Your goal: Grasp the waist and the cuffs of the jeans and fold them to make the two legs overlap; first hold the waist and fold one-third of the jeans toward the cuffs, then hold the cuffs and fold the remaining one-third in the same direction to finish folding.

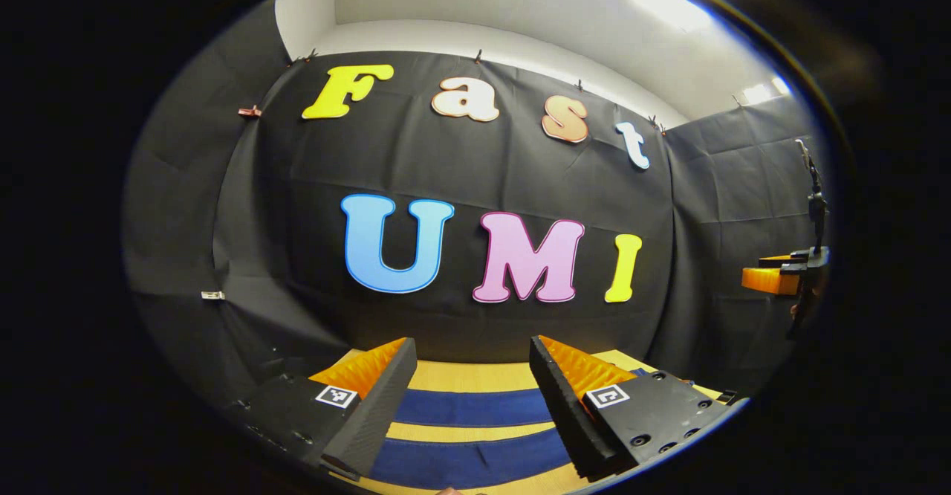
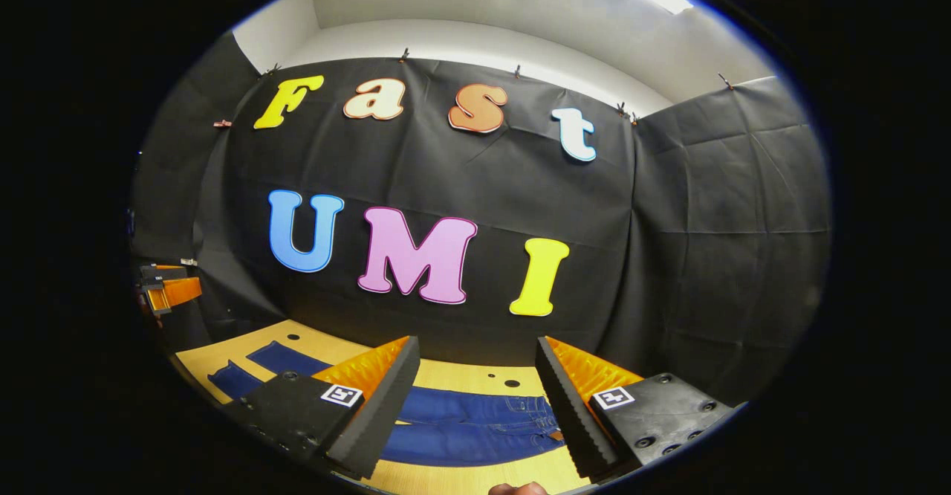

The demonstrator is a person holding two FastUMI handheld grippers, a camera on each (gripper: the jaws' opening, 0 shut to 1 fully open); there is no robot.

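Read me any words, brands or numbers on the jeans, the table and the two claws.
Jeans: nothing legible; any label at the waist is too small to read.
Table: no text.
Left claw: its square tags bear a black-and-white code pattern, no words.
Right claw: the same kind of tags, no words.

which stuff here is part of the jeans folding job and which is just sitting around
Part of the job:
- jeans, lying flat and unfolded, legs apart
- left gripper, open above the legs
- right gripper, open above the waist end

Just there:
- wooden table
- small dark holes in the table
- clips holding the wall cloth
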